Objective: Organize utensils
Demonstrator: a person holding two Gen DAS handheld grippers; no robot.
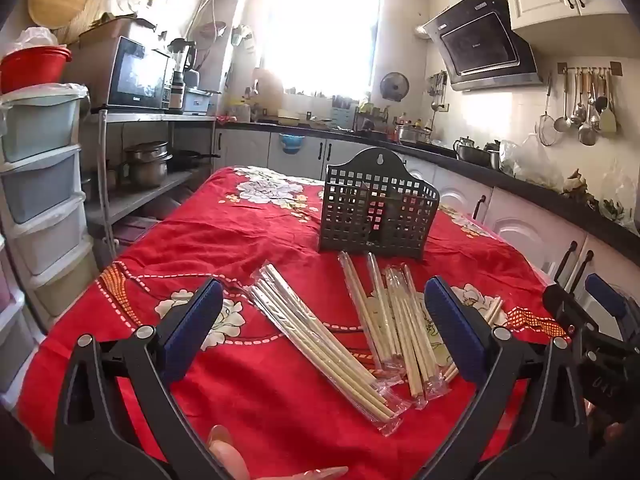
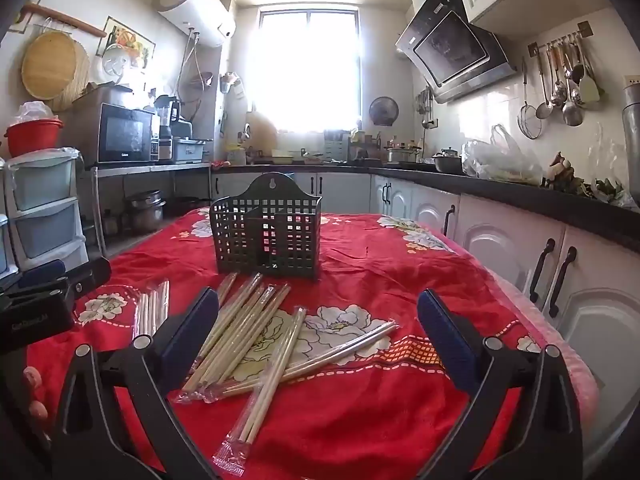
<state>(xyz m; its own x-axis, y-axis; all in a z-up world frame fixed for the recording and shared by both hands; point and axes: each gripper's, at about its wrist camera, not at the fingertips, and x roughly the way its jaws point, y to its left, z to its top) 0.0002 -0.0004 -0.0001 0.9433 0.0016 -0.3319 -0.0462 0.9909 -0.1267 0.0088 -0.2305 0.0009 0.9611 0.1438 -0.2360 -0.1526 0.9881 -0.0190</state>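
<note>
**Both Jaws Gaping Over the Chopsticks**

Jaws are standing wide apart on both sides, nothing between the pads. On the left, the left gripper (image 1: 323, 320) is hovering above the red floral tablecloth (image 1: 248, 232), tilting slightly down, and a fingertip (image 1: 224, 450) is peeking in at the bottom edge of its view. Lying just ahead of it is a wrapped bundle of chopsticks (image 1: 320, 344), angling across the cloth. Moving right, a looser heap of wrapped chopsticks (image 1: 404, 328) is fanning out beside that bundle. Behind both, the dark grid holder (image 1: 376, 212) is sitting upright in the middle of the table, its compartments looking empty. Further right, the right gripper (image 2: 318, 320) is hanging over the same heap (image 2: 248, 336), with one pair (image 2: 264, 384) lying crossed over the others and the holder (image 2: 268, 232) straight ahead.
</note>
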